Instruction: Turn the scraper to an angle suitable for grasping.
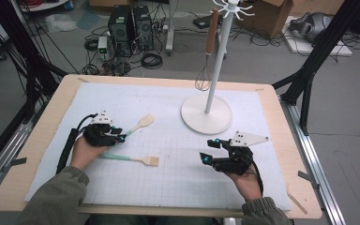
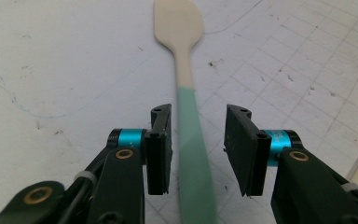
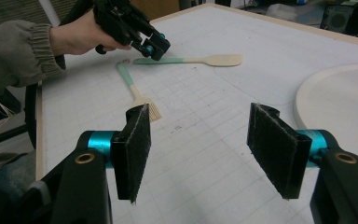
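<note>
A wooden spoon [image 1: 142, 123] with a mint-green handle lies flat on the white grid mat [image 1: 168, 164], left of centre. My left gripper [image 1: 120, 137] is low over its handle end. In the left gripper view the spoon [image 2: 177, 28] runs between the two pads of that gripper [image 2: 199, 122], with a gap on each side, so it is open around the handle. A slotted spatula [image 1: 132, 158] with the same green handle lies just in front of it. My right gripper [image 1: 208, 151] hovers open and empty at the right [image 3: 200, 149].
A white stand with a round base [image 1: 206, 116] and a tall pole is at the back centre. A whisk [image 1: 204, 77] with a wooden handle hangs from its top hooks. The right gripper view shows the spatula [image 3: 137, 95] and the left gripper [image 3: 153, 47] farther off.
</note>
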### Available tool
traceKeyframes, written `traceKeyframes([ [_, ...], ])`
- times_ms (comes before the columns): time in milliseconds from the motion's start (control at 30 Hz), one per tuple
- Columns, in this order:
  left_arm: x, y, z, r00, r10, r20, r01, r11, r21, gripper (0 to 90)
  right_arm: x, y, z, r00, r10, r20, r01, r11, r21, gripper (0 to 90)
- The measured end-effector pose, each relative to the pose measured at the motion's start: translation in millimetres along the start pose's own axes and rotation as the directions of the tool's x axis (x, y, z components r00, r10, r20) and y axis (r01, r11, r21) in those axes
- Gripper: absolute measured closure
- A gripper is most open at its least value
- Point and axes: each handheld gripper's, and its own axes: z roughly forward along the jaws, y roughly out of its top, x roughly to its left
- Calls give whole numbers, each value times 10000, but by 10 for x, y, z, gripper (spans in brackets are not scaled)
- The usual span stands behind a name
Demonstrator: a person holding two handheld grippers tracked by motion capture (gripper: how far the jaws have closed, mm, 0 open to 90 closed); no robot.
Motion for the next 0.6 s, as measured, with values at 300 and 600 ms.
traceKeyframes([
  [300, -1, -6, 28, 10000, -71, 42, 71, 9999, 72, 624, 1, -1, -4, 10000, 25, 15, -25, 10000, 24, 389],
  [600, 5, -15, 61, 10000, -76, 55, 75, 9998, 201, 631, 2, -4, 0, 10000, 12, 17, -12, 10000, 30, 389],
])
